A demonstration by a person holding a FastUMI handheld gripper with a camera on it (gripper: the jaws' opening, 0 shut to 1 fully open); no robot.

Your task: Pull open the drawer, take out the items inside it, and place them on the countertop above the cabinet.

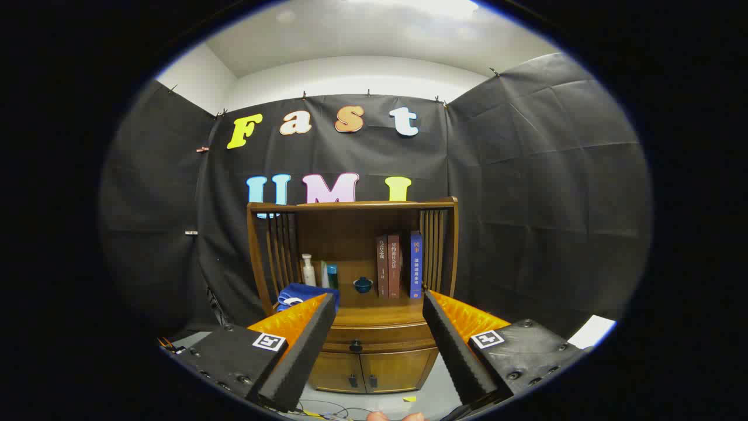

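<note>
the hand-held gripper [378, 327] hangs with its two fingers spread wide, nothing between them but air, and it aims straight at the brown wooden cabinet [356, 316] that stands against the booth's wall. the shallow wooden drawer [380, 338] lies straight ahead and a little below the fingertips, framed in the gap between them, apart from them and shut. its small dark knob [356, 346] sits left of the gap's middle, nearer the left finger. the drawer's long axis runs crosswise to the fingers, so the pull would likely come straight back toward the person. the wooden countertop [374, 316] lies just above the drawer, bearing three upright books [399, 266], a small blue bowl [363, 285] and a white bottle [308, 270].
</note>
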